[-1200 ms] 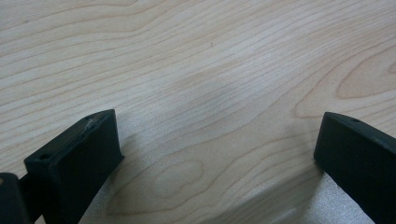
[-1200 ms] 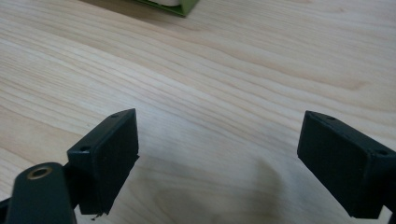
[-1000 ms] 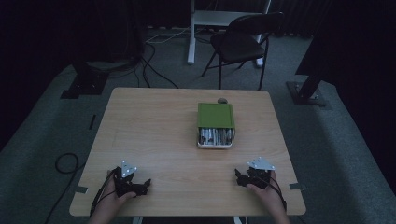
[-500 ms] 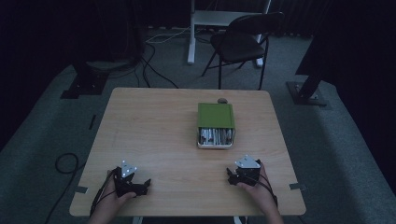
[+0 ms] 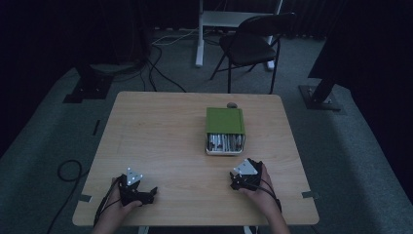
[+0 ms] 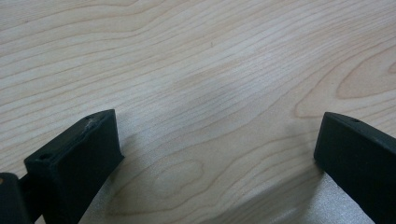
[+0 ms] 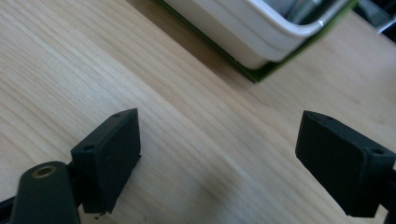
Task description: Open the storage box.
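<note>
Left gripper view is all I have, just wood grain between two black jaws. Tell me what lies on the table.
Observer: A white tray of silvery metal pieces rests on the light wooden table, partly under a flat green cover.
Operator: Report the right gripper.
Observer: The right gripper sits near the table's front edge, just short of the tray, jaws wide apart with bare wood between them.
Operator: Say which way it points.
Observer: Its own view shows the tray's white rim ahead and above the jaws, with a green edge beneath it.
</note>
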`<state>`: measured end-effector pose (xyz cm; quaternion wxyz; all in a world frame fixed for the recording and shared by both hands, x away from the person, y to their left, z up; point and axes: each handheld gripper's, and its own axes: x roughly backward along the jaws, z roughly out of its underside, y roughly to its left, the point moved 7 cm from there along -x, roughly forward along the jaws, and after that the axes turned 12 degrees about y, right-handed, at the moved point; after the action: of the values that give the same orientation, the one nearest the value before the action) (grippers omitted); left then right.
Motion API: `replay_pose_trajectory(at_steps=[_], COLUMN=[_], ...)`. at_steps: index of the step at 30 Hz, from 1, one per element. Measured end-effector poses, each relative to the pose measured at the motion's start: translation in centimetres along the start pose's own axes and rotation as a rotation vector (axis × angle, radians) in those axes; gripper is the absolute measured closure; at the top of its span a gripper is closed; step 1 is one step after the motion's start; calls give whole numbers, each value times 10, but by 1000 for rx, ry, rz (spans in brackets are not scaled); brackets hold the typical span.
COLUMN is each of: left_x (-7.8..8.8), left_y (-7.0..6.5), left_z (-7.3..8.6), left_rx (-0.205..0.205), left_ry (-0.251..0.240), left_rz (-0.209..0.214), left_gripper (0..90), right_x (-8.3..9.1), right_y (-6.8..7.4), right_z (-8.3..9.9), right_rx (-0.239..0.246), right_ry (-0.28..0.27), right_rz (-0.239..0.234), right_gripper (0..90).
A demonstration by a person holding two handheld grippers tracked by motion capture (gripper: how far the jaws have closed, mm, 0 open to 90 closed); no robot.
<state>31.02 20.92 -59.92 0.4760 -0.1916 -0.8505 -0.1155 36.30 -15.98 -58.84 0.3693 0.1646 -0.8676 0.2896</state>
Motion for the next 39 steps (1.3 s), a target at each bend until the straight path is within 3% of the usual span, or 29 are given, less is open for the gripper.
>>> replay_pose_trajectory(at_steps=[3, 6, 7, 8, 11, 12, 13, 19, 23, 27, 30, 32, 37, 39], left_x=[0, 0, 0, 0, 0, 0, 0, 0, 0, 0, 0, 0, 0, 0], left_y=[0, 0, 0, 0, 0, 0, 0, 0, 0, 0, 0, 0, 0, 0], left_z=[0, 0, 0, 0, 0, 0, 0, 0, 0, 0, 0, 0, 0, 0], left_rx=[0, 0, 0, 0, 0, 0, 0, 0, 0, 0, 0, 0, 0, 0], left_ry=[0, 0, 0, 0, 0, 0, 0, 0, 0, 0, 0, 0, 0, 0], left_rz=[0, 0, 0, 0, 0, 0, 0, 0, 0, 0, 0, 0, 0, 0], left_gripper=[10, 10, 10, 10, 10, 10, 10, 10, 10, 10, 10, 10, 10, 10], right_x=[0, 0, 0, 2, 5, 5, 7, 13, 14, 13, 12, 9, 6, 3], right_y=[3, 6, 6, 9, 12, 12, 13, 18, 20, 23, 26, 28, 32, 32], right_z=[-4, -8, -8, -11, -15, -15, -19, -30, -35, -41, -44, -44, -47, -48], right_rx=[36, 116, 116, 168, 239, 239, 288, 365, 482, 628, 687, 702, 740, 782], right_ry=[-9, -17, -17, -28, -42, -42, -58, -83, -84, -97, -96, -76, -84, -69], right_rz=[29, 104, 104, 139, 210, 210, 265, 372, 483, 572, 603, 605, 619, 645], right_gripper=[145, 161, 161, 161, 213, 213, 252, 339, 461, 503, 520, 527, 552, 563])
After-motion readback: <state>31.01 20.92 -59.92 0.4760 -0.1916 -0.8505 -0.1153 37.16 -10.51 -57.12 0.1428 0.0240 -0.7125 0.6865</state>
